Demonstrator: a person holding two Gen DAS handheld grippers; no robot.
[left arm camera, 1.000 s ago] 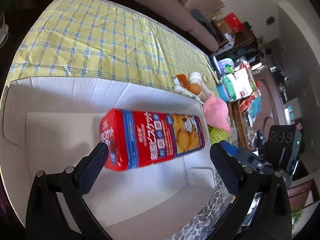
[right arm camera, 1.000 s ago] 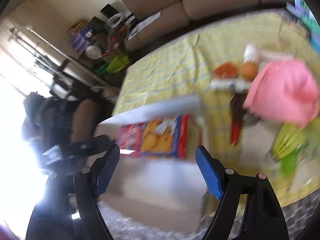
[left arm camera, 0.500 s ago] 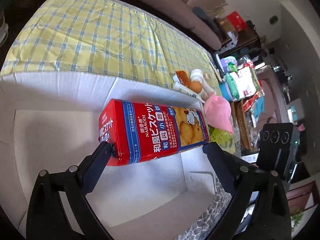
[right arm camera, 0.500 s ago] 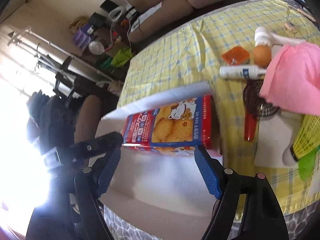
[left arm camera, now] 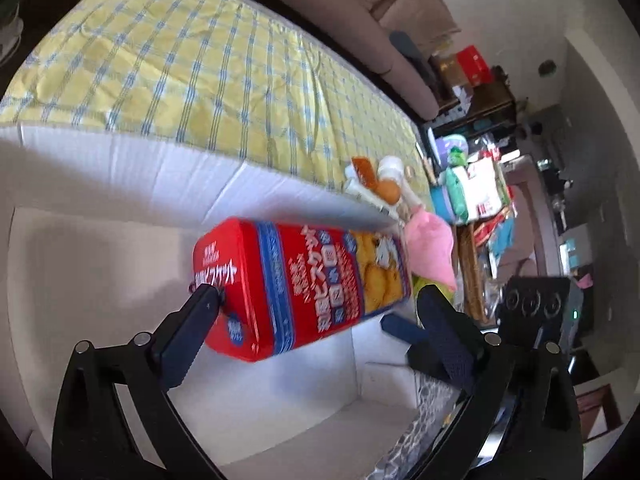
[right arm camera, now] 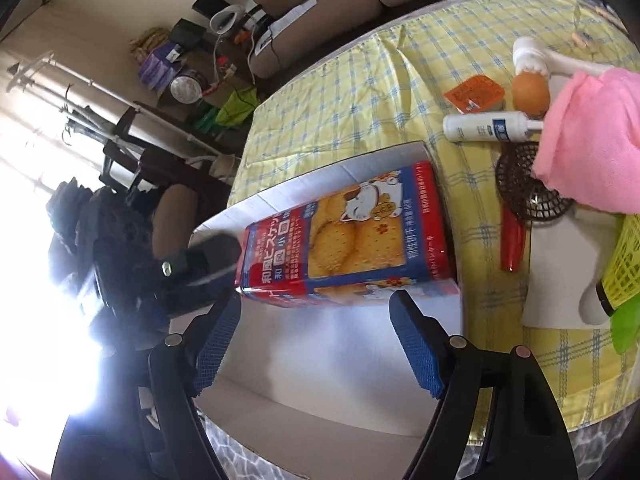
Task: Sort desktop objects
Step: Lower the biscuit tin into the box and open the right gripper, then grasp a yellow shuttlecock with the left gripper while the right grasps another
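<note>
A red and blue biscuit box (left arm camera: 300, 284) lies tilted in the white cardboard box (left arm camera: 100, 248), its far end resting on the box's right wall. It also shows in the right wrist view (right arm camera: 348, 236), over the white box (right arm camera: 304, 364). My left gripper (left arm camera: 320, 320) is open, jaws wide; its left fingertip (left arm camera: 204, 304) touches the biscuit box's near end. My right gripper (right arm camera: 316, 320) is open and empty, just in front of the biscuit box.
On the yellow checked cloth (right arm camera: 360, 92) right of the white box lie a white tube (right arm camera: 484, 128), an egg (right arm camera: 530, 90), an orange packet (right arm camera: 474, 94), a white brush (right arm camera: 532, 58), a pink cloth (right arm camera: 592, 140), a red-handled strainer (right arm camera: 524, 196) and a yellow-green basket (right arm camera: 628, 264). A sofa stands behind.
The left gripper has moved closer to the biscuit box and its left fingertip now touches the box's end. The biscuit box's near end has risen slightly. The right gripper moved nearer too.
</note>
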